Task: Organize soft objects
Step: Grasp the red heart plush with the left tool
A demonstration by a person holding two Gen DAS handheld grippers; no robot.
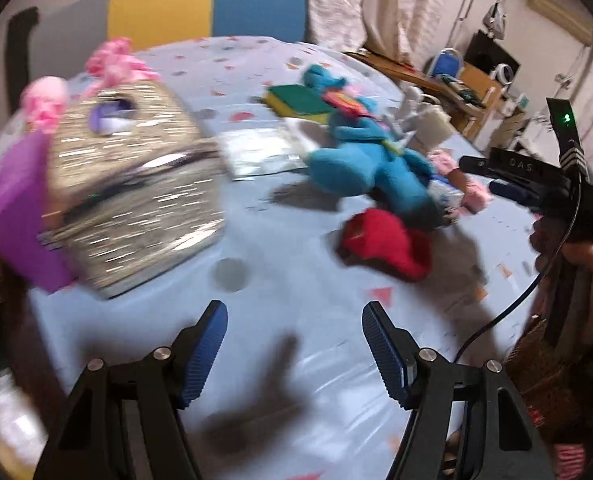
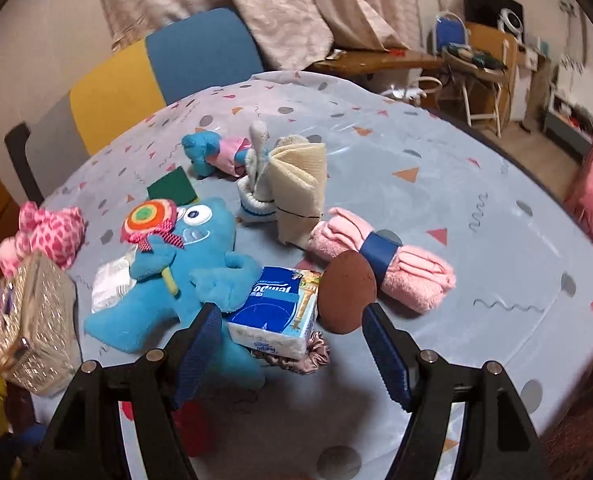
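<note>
Both tools (empty) gape over toys (image 2: 176, 280).

I am working in a lived-in home room. I am looking over a round bench (image 2: 436, 216) covered in a pale blue patterned cloth, with a yellow and blue chair (image 2: 164, 68) standing at its far edge. Floral curtains (image 2: 280, 12) are hanging behind it, and a cluttered wooden desk (image 2: 380, 60) and white folding chair (image 2: 480, 92) are sitting beyond the bench's right edge.
</note>
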